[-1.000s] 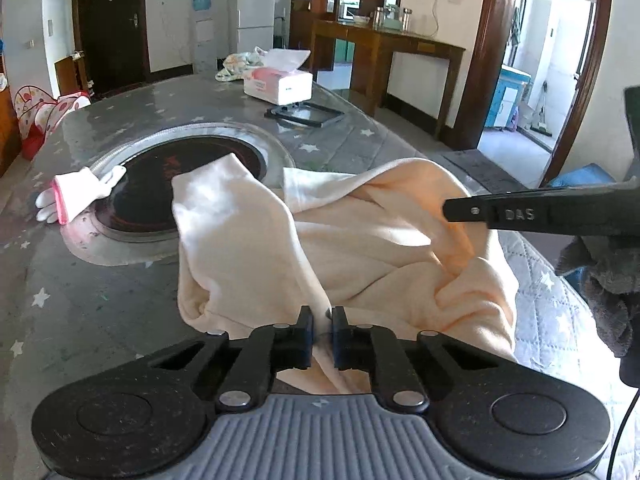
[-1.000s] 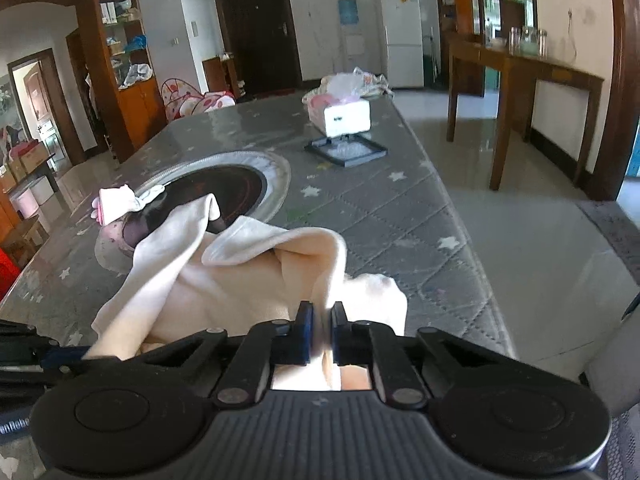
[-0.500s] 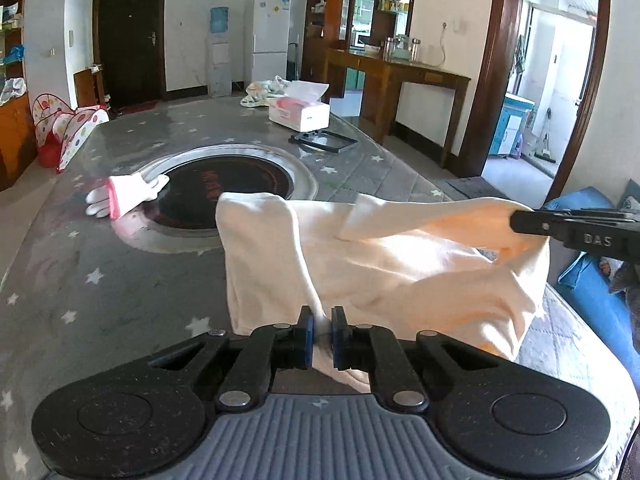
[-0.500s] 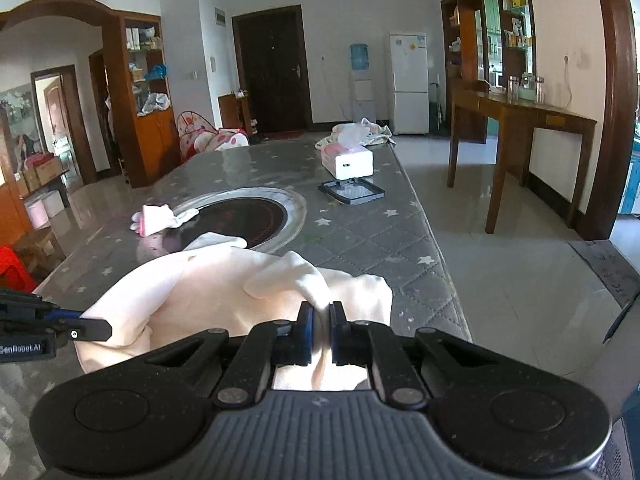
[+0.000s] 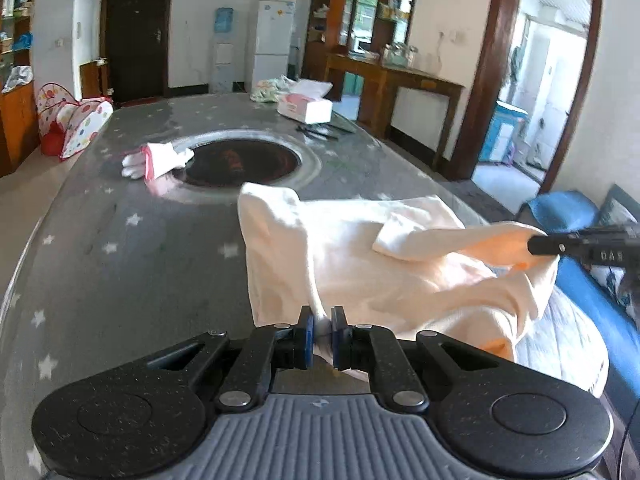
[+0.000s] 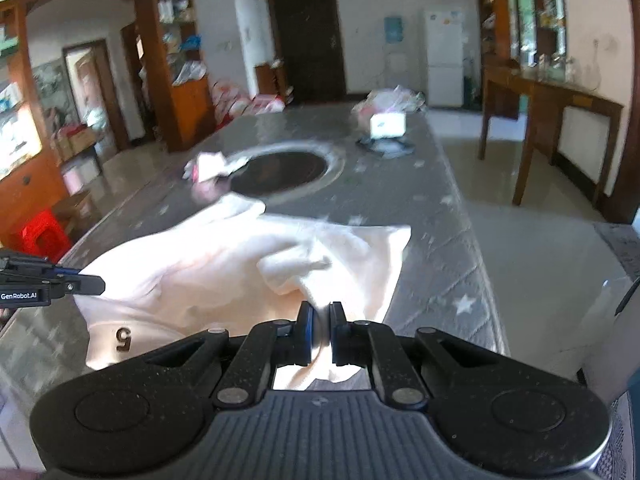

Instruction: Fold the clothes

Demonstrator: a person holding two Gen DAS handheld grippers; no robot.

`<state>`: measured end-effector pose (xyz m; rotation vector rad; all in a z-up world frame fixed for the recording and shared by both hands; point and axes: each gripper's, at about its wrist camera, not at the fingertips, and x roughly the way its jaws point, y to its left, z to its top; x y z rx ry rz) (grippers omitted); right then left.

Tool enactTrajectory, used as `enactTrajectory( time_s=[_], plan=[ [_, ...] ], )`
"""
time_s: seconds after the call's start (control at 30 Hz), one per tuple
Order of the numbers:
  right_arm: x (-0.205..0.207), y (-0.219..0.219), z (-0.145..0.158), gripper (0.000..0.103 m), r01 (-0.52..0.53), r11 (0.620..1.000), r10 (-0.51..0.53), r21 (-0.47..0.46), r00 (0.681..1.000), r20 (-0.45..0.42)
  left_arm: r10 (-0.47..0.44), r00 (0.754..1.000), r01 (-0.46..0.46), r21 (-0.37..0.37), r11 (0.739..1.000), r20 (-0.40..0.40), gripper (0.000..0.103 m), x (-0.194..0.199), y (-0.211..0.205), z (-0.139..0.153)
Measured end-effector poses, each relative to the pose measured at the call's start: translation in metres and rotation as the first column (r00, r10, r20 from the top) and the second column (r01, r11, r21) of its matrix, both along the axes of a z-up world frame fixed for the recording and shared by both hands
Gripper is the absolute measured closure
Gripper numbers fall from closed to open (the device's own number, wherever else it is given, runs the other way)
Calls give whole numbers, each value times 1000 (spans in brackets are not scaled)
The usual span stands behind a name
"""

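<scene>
A cream garment is stretched between both grippers over the near end of the grey star-patterned table. My left gripper is shut on its near left edge. My right gripper is shut on its right edge; in the left wrist view the right gripper pinches cloth at the far right. In the right wrist view the garment hangs with a small "5" mark, and the left gripper grips its left corner. A loose fold lies on top of the cloth.
A dark round inset sits mid-table, with a white and pink glove at its left rim. A tissue box, a dark tray and bundled cloth lie at the far end. A blue cushion is right of the table.
Both grippers have pulled back toward the near table end and apart, drawing the bunched garment out wider and flatter. Both stay shut on the cloth.
</scene>
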<state>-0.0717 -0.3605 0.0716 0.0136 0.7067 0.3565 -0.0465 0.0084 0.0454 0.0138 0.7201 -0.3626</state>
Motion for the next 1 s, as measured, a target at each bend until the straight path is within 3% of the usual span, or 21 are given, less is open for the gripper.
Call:
enactTrajectory(
  time_s=[0.17, 0.3, 0.4, 0.43, 0.5, 0.73, 1.0],
  plan=[
    [-17, -1, 1, 88, -68, 997, 67, -27, 997, -41, -46, 996, 49, 35, 998, -78, 93, -23, 4, -16],
    [-22, -2, 7, 81, -88, 996, 87, -33, 996, -35, -63, 989, 65, 8, 998, -137, 90, -28, 12, -23],
    [-16, 3, 10, 73, -98, 994, 97, -48, 995, -23, -71, 990, 73, 11, 997, -124, 87, -27, 14, -18],
    [-10, 6, 9, 66, -103, 993, 102, -52, 995, -20, -74, 991, 76, 15, 997, -114, 84, -27, 14, -15],
    [2, 13, 5, 64, -113, 992, 112, -62, 994, -21, -77, 992, 78, 12, 997, -99, 75, -23, 15, -11],
    [53, 29, -21, 63, -93, 993, 90, -73, 995, -42, 33, 998, -33, 10, 999, -57, 58, 14, 29, 0],
    [100, 17, -45, 61, 20, 997, -25, -81, 998, -61, 136, 987, -138, -14, 990, -88, 57, 91, 36, -16]
  ],
)
